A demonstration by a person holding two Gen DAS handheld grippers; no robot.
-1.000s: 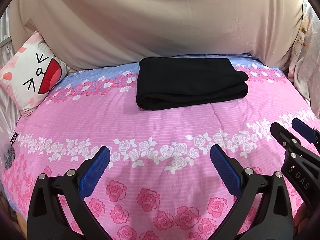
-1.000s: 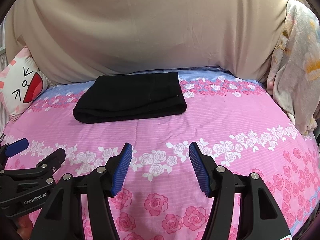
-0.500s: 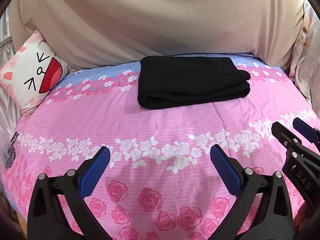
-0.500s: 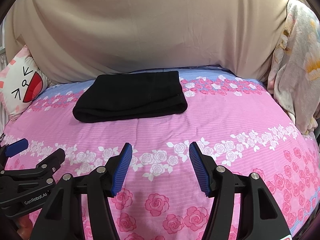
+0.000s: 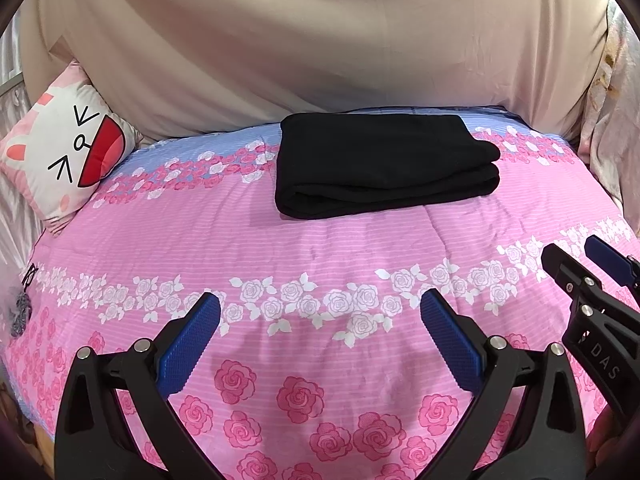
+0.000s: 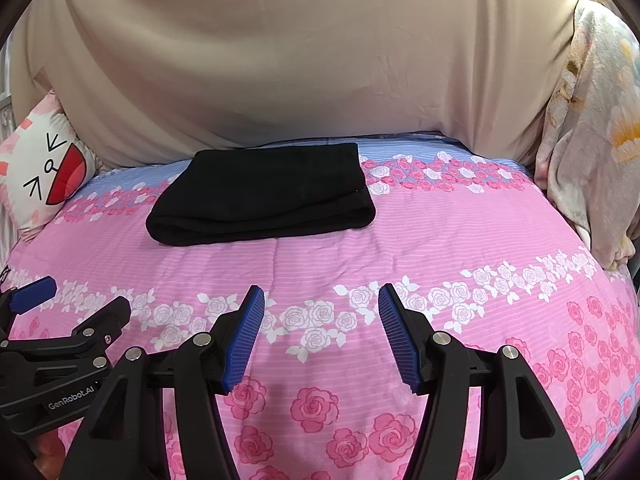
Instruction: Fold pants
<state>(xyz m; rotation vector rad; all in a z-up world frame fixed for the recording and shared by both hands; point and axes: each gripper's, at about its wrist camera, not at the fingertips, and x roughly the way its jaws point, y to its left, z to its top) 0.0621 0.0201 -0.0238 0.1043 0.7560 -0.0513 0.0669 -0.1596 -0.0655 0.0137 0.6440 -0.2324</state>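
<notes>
Black pants (image 5: 384, 168) lie folded into a flat rectangular bundle near the far edge of the pink floral bedspread (image 5: 320, 248); the right wrist view shows the same pants (image 6: 260, 196). My left gripper (image 5: 320, 304) hovers open over the near part of the bed, well short of the pants, nothing between its blue pads. My right gripper (image 6: 322, 296) also stands open and empty, beside the left one. Each gripper appears at the edge of the other's view: the right gripper (image 5: 576, 260) and the left gripper (image 6: 80, 296).
A beige sheet (image 5: 320, 40) hangs behind the bed. A cartoon-face pillow (image 5: 64, 152) leans at the far left. A pale floral blanket (image 6: 592, 140) drapes at the right side. A small dark object (image 5: 18, 312) lies at the left bed edge.
</notes>
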